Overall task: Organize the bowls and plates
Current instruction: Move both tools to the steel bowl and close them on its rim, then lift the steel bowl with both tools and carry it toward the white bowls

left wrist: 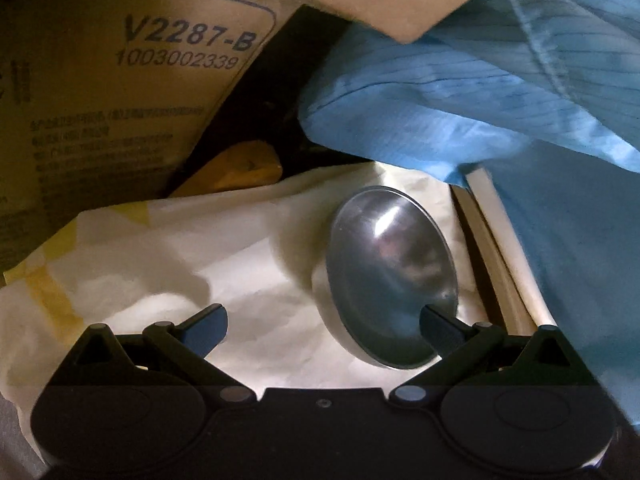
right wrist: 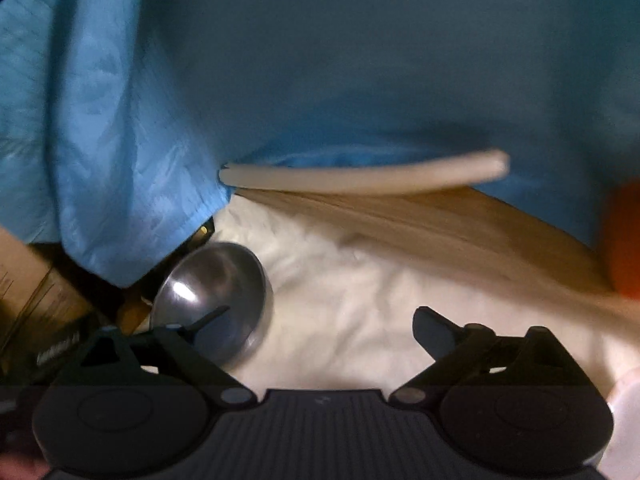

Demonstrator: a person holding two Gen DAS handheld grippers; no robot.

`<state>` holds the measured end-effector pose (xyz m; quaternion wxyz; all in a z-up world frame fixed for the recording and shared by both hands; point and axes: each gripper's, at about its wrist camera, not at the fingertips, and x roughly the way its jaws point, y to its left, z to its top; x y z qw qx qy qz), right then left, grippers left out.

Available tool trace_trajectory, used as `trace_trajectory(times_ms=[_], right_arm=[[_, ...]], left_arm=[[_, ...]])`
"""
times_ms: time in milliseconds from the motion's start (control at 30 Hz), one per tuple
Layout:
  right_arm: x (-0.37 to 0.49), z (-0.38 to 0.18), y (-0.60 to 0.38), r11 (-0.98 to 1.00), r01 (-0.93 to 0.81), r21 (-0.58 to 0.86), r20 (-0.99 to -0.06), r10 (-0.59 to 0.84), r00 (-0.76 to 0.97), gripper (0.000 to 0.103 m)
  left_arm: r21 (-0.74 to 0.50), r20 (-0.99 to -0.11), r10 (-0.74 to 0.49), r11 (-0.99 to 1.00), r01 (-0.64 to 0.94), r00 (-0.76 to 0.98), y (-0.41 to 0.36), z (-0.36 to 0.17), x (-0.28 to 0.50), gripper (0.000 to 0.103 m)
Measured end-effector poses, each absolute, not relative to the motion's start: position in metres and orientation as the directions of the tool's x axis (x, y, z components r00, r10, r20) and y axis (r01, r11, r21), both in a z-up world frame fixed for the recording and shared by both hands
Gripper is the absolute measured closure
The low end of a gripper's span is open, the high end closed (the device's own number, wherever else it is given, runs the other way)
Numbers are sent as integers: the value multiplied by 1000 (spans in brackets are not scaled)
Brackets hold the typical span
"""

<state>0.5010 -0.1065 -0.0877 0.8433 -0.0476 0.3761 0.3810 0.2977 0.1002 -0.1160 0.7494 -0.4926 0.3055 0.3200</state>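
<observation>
The small round stainless-steel bowl lies on the crumpled white cloth, apparently tipped. Both the left gripper and right gripper gape empty. A pinch on its slick rim could skid it away.

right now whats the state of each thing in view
metal bowl: upright on the white cloth, empty, not gripped
left gripper: jaws open, one finger over the bowl's rim
right gripper: jaws open, nothing between them
cardboard box: printed side showing
</observation>
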Motion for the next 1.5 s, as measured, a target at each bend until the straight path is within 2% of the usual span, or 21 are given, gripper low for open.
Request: trace_trajectory(times_ms=[267,400,533,667,733,767,833,967,1000,1200,1500], right_arm=[[506,-98,-64,676,-713,184,-699,600,389,13],[508,-104,-54,680,-712,173,-722,579,378,22],[511,-109,-53,691,-692,208,-740,574,351,27],[508,-114,-52,697,-684,215,-745,570,346,41],[508,-118,-51,698,-678,230,-749,572,334,49],[508,-120,-51,698,-675,237,-750,573,329,58],[507,-124,-50,700,-670,248,-753,574,320,66],[503,-127,-52,687,-674,270,-745,593,305,82],[502,-127,-52,682,-678,273,-744,597,300,87],[490,-125,-63,686,-680,261,-734,598,322,87],[463,-100,-116,709,-664,237,-667,616,419,87]], left_arm=[[-553,-771,179,288,-782,611,108,-123,296,3],[-539,-777,192,290,-791,600,110,-124,300,12],[-520,-783,192,322,-791,592,108,-123,303,20],[-510,-784,195,337,-791,589,107,-124,306,29],[-504,-785,199,343,-793,586,106,-125,307,38],[-505,-785,198,345,-791,587,106,-126,307,41],[-514,-780,190,348,-784,596,106,-127,309,61],[-575,-740,166,347,-741,652,105,-129,306,81],[-576,-736,167,355,-737,656,104,-128,306,81],[-577,-722,160,396,-714,673,96,-122,304,82],[-563,-680,103,561,-607,726,65,-94,310,82]])
